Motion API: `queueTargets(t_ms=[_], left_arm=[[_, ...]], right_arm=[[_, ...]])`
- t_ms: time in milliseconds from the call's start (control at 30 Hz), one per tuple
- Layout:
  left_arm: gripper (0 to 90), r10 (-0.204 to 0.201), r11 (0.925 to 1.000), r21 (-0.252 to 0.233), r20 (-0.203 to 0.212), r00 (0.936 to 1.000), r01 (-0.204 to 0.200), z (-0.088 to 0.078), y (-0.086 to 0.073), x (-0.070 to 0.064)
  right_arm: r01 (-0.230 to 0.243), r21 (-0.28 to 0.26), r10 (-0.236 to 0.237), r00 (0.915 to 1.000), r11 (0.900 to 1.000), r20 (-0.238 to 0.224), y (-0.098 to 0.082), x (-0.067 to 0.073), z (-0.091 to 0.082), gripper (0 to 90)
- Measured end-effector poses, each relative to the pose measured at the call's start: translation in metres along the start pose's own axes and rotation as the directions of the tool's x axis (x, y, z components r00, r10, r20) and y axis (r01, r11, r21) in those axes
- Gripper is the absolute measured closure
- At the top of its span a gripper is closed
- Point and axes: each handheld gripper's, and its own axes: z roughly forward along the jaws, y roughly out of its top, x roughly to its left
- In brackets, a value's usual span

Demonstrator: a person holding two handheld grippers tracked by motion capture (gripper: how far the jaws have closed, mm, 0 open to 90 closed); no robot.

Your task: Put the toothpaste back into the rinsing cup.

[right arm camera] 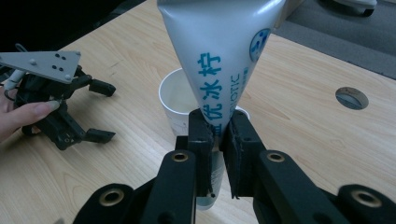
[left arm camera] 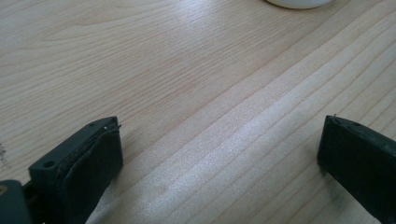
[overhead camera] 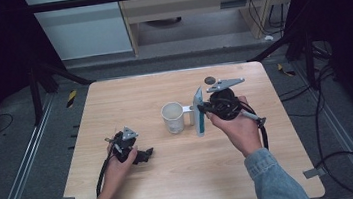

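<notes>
A white cup [overhead camera: 173, 117] stands near the middle of the wooden table [overhead camera: 114, 101]. Just right of it my right gripper [overhead camera: 203, 109] is shut on a pale blue toothpaste tube [overhead camera: 199, 113], held roughly upright above the table. In the right gripper view the tube [right arm camera: 219, 56] runs through the jaws, wide end away from the camera, with the cup [right arm camera: 177, 98] behind it. My left gripper [overhead camera: 145, 155] rests low at the table's left, open with nothing between its fingers. In its own view the left gripper [left arm camera: 219, 140] frames bare wood, and the cup's base [left arm camera: 299, 3] touches the top edge.
A small dark round hole [overhead camera: 209, 80] sits in the table behind the right gripper, also seen as a hole [right arm camera: 351, 98] in the right gripper view. Black frame posts and cables surround the table. Bare wood lies along the front and the far left.
</notes>
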Motion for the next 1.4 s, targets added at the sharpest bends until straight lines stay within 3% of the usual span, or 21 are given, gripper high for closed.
queueTargets(t_ms=[467, 1400], left_arm=[[0.0, 0.0, 1.0, 0.0, 0.0, 1.0, 0.0, 0.0, 0.0, 0.0], [0.0, 0.0, 1.0, 0.0, 0.001, 1.0, 0.0, 0.0, 0.0, 0.0]], right_arm=[[0.005, -0.066, -0.005, 1.0, 0.998, -0.001, 0.015, 0.02, -0.001, 81.4], [-0.007, -0.127, 0.01, 0.9997, 0.992, 0.024, 0.032, 0.024, -0.003, 81.3]])
